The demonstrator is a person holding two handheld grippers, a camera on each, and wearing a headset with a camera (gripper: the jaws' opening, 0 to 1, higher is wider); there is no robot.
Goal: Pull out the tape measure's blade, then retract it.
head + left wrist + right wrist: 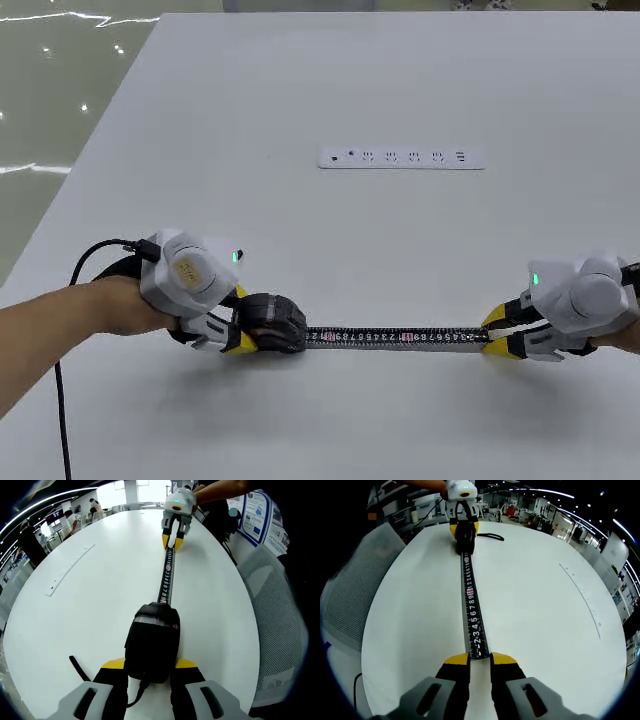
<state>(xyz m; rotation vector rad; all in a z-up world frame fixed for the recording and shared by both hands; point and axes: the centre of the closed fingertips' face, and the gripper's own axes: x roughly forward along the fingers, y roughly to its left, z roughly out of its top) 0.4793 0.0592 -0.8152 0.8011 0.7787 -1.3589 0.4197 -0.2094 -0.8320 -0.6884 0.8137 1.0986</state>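
The tape measure (272,322), a black case, lies near the table's (400,80) near edge, left of middle, clamped between the fingers (114,665) of the left gripper (240,320). Its blade (395,337) (numbers facing up) runs flat along that edge to the right gripper (496,333), whose fingers (504,660) stand narrow, pinching the blade's end. A power strip (401,157) lies well apart, toward the table's middle.

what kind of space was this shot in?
Probably an open-plan lab or office: a big white table with a power strip, wall posters and a mesh chair beside it, more workstations under ceiling strip lights behind.
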